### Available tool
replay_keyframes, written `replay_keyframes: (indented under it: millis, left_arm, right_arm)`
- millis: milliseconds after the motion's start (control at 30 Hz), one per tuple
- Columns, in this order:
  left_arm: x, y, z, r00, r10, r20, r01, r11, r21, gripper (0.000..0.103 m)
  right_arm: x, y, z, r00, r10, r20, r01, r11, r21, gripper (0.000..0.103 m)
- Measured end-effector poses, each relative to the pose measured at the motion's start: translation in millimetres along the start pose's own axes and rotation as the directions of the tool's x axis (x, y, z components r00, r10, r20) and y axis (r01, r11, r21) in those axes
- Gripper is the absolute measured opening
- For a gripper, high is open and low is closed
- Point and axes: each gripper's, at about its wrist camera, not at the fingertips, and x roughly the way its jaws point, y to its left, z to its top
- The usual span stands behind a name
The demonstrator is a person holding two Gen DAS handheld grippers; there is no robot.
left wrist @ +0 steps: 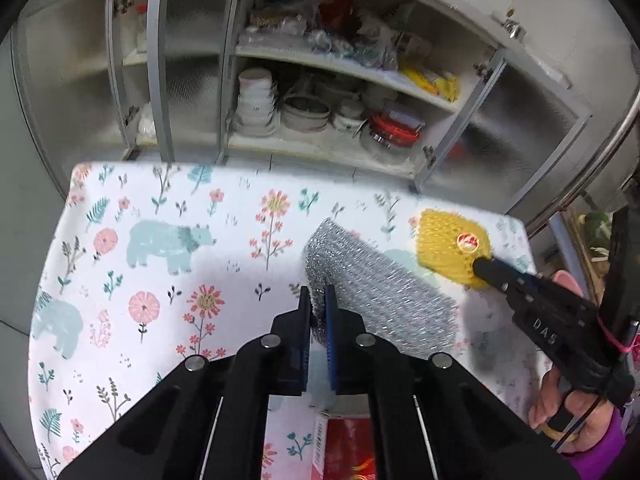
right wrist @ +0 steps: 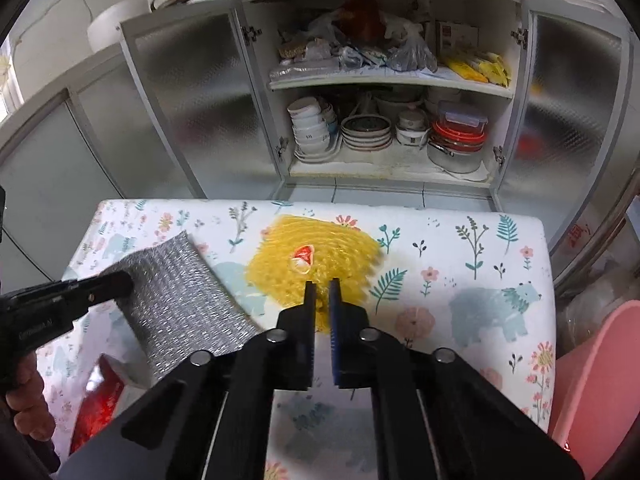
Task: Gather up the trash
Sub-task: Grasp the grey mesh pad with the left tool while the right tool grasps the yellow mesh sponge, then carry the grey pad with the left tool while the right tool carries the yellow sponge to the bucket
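left gripper clamps one silver scourer; right gripper clamps one yellow scourer.

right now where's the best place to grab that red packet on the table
Take the red packet by its far upper edge, coming from above on the left side. It lies flat on the tablecloth beneath the silver mesh cloth, so an exposed edge is probably the only part the fingers could pinch.

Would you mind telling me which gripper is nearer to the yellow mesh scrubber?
Right. The right gripper is shut on the yellow mesh scrubber; the left gripper sits beside it, clamping the silver scouring cloth.
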Motion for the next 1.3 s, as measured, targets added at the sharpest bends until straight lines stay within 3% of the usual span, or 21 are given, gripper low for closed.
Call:
replay_keyframes:
  millis: [333, 600, 933, 1067, 1300]
  left_arm:
    - [-62, -31, -1, 0.987, -0.077, 0.138, 0.068, 0.995, 0.067, 0.005]
    - [-102, -76, -14, 0.972, -0.148, 0.181, 0.124, 0.983, 0.138, 0.005]
    - [-131, -152, -27, 0.948, -0.252, 0.195, 0.2, 0.947, 0.25, 0.005]
    - [-131, -186, -31, 0.938, -0.294, 0.184, 0.234, 0.929, 0.288, 0.005]
    - [-122, -244, -40, 0.919, -0.363, 0.152, 0.295, 0.891, 0.346, 0.005]
  right_arm:
    - [-80, -7, -21, 0.993, 0.023, 0.114, -0.029, 0.998, 0.051, 0.005]
    - [-141, -35, -52, 0.986, -0.022, 0.167, -0.001, 0.99, 0.138, 0.005]
    - [-197, -94, -91, 0.967, -0.158, 0.198, 0.102, 0.958, 0.266, 0.005]
    - [-215, -119, -103, 0.953, -0.228, 0.2, 0.159, 0.937, 0.309, 0.005]
    - [-228, -151, -121, 0.94, -0.283, 0.189, 0.198, 0.907, 0.373, 0.005]
